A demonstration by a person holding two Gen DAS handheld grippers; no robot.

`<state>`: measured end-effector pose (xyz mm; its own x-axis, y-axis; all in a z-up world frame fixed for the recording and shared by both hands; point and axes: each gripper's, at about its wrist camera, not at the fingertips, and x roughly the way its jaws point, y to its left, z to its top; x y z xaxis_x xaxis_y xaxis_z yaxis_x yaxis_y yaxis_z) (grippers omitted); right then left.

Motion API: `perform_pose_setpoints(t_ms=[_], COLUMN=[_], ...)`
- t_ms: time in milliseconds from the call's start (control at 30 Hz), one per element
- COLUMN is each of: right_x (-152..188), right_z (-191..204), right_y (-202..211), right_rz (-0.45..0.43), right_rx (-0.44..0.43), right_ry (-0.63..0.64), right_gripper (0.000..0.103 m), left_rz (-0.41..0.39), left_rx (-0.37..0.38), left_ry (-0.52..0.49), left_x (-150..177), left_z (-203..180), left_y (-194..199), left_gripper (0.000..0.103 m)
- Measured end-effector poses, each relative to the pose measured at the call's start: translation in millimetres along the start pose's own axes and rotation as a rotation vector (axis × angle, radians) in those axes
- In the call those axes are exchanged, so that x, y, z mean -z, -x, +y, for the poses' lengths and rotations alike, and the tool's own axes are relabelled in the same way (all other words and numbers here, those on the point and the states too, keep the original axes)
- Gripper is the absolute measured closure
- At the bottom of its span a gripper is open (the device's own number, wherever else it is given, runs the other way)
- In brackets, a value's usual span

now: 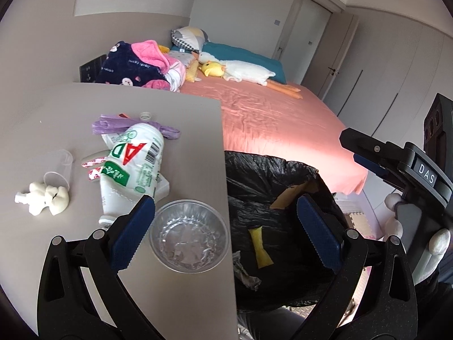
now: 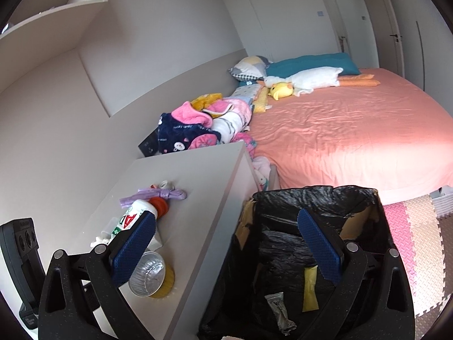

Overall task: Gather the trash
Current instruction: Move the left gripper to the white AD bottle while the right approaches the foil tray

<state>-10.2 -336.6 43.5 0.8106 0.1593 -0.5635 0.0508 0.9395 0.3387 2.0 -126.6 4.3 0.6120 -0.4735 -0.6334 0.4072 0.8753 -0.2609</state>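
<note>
Trash lies on a grey table (image 1: pixel 70 107): a white AD bottle (image 1: pixel 133 167), a clear plastic bowl (image 1: pixel 189 236), a clear cup (image 1: pixel 59 170), crumpled white tissue (image 1: pixel 46 197), a purple bag (image 1: pixel 127 126) and a cap (image 1: pixel 145 116). A black-lined bin (image 1: pixel 283 198) stands beside the table and holds a yellow wrapper (image 1: pixel 262 248) and a grey wrapper (image 2: pixel 280 310). My left gripper (image 1: pixel 226 226) is open and empty over the table edge, by the bowl. My right gripper (image 2: pixel 226 243) is open and empty over the bin (image 2: pixel 311 240); it also shows in the left wrist view (image 1: pixel 368 153).
A bed with a pink sheet (image 2: pixel 354 130) fills the room behind the bin, with plush toys (image 2: pixel 305 80) and a pile of clothes (image 2: pixel 198 124). Foam floor mats (image 2: pixel 416 226) lie to the right. Shelves (image 2: pixel 56 2) hang on the left wall.
</note>
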Motion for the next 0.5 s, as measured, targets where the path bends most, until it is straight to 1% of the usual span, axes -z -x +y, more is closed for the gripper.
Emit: perform_pose_setpoints(t_ms=[200,367,500], right_x=[10,25,40], right_z=[13,25,35], right_y=[-16,-27,-37], right_rz=[0.041,0.067,0.114], right_rx=[-0.029,-0.064,-0.121], right_ry=[0.042,0.123,0.175], right_gripper=[0.003,0.003,0.003], left_rz=[-0.029,-0.015,0.005], left_rx=[-0.033,-0.069,-0.086], left_ry=[0.074,0.115,0.129], left_x=[1,-2,-3], left_z=[33,56,68], left_y=[4,-1,-8], left_gripper=[0.006,0.006,0.006])
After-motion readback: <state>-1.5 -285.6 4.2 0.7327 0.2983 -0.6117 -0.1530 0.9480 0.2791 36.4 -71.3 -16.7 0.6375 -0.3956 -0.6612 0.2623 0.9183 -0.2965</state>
